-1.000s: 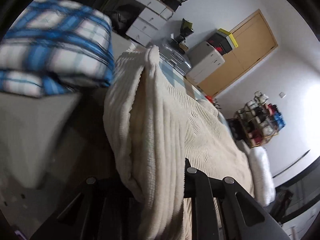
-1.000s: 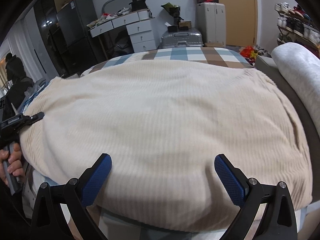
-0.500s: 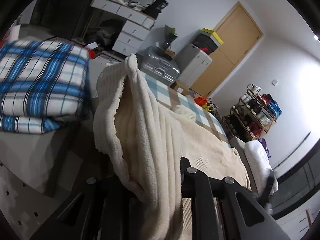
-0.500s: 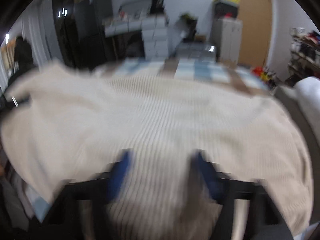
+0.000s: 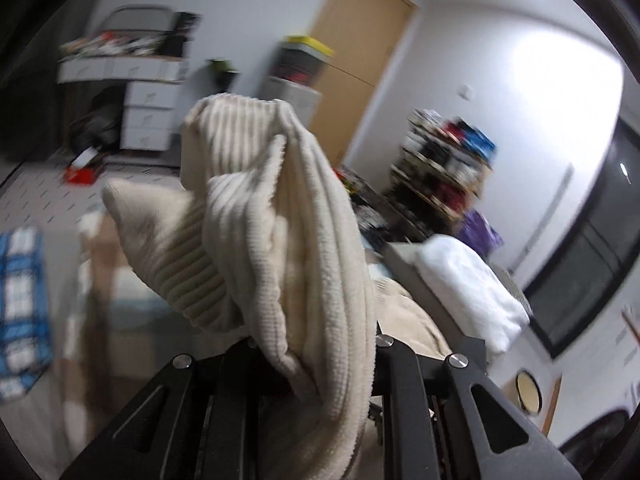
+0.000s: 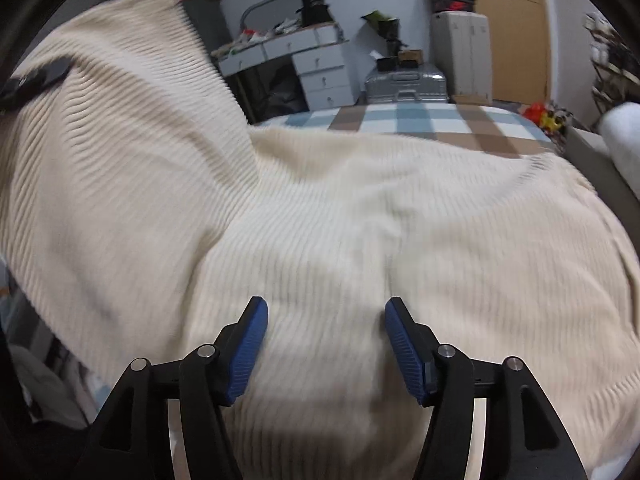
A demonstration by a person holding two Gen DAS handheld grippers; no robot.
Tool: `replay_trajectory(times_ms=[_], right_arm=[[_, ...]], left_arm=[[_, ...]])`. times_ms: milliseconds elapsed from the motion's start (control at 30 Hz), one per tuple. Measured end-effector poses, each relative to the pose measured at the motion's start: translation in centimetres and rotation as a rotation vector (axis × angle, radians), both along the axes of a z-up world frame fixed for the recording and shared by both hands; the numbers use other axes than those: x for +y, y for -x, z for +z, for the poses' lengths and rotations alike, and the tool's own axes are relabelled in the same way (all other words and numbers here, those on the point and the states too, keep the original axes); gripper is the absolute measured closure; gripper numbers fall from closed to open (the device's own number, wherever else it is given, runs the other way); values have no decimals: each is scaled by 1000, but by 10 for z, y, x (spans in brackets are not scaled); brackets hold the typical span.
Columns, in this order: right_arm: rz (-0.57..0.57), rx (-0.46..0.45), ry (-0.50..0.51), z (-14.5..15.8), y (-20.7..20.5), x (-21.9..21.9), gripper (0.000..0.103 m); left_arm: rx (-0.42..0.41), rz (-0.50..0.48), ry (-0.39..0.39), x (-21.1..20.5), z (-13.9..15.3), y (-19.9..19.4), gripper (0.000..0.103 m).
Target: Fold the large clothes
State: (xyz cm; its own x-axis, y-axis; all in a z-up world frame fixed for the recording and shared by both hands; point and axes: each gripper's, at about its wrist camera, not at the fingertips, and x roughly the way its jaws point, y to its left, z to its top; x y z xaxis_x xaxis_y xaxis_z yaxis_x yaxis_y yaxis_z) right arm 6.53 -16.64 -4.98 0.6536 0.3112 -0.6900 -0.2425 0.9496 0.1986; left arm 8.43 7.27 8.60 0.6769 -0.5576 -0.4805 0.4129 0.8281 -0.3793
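A large cream ribbed sweater [image 6: 360, 240] lies spread over the checked bed cover [image 6: 420, 120]. My left gripper [image 5: 316, 356] is shut on a bunched edge of the sweater [image 5: 280, 220] and holds it lifted; that raised part hangs at the left of the right wrist view [image 6: 100, 140]. My right gripper [image 6: 326, 340] rests at the sweater's near edge with a fold of the fabric between its blue pads [image 6: 248, 344], which stand partly closed with a gap between them.
A white pillow [image 5: 468, 280] lies at the bed's right side. A folded blue plaid cloth [image 5: 20, 300] sits at the left. White drawers [image 6: 320, 68], a silver suitcase [image 6: 406, 82], stacked boxes [image 6: 460, 40] and a wooden door [image 5: 356, 52] stand beyond the bed.
My left gripper has lifted the sweater's left edge high and swung it over the bed. My right gripper's pads have closed in from wide open onto a fold at the near edge.
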Motion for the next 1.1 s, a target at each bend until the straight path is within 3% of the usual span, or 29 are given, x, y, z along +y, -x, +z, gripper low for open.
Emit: replay_trajectory(times_ms=[67, 167, 300, 333, 433, 533, 633, 733, 867, 933, 1000, 1033, 1067, 1100], right_arm=[[-77, -42, 13, 13, 15, -24, 26], [-203, -62, 19, 26, 33, -66, 26], [-391, -34, 3, 30, 56, -125, 26], [-419, -22, -1, 30, 60, -132, 26], [-470, -8, -7, 34, 78, -148, 26], [-441, -17, -43, 38, 93, -150, 26], [-381, -29, -185, 40, 104, -160, 25], [-340, -44, -317, 40, 103, -169, 25], [-294, 5, -528, 23, 78, -178, 23], [-290, 62, -630, 7, 56, -180, 23], [-309, 113, -633, -8, 31, -176, 28], [-322, 133, -622, -12, 24, -174, 33], [-338, 161, -603, -16, 14, -170, 52], [-327, 177, -583, -14, 7, -166, 78]], left_arm=[[-21, -70, -45, -36, 2, -5, 90], [-37, -174, -128, -100, -11, -10, 90], [19, -395, -241, -185, -66, -15, 84], [56, -456, -245, -198, -83, -17, 76], [210, -588, -191, -212, -116, -14, 58], [150, -671, -77, -188, -102, 10, 35], [103, -708, -18, -154, -79, 28, 33], [75, -657, 40, -117, -62, 34, 33], [29, -425, 36, -79, -63, 22, 32], [66, -300, 5, -69, -78, 12, 32], [111, -238, -29, -72, -92, 5, 32], [127, -223, -34, -72, -98, 4, 32], [137, -215, -36, -72, -102, 4, 32], [139, -213, -35, -73, -104, 6, 32]])
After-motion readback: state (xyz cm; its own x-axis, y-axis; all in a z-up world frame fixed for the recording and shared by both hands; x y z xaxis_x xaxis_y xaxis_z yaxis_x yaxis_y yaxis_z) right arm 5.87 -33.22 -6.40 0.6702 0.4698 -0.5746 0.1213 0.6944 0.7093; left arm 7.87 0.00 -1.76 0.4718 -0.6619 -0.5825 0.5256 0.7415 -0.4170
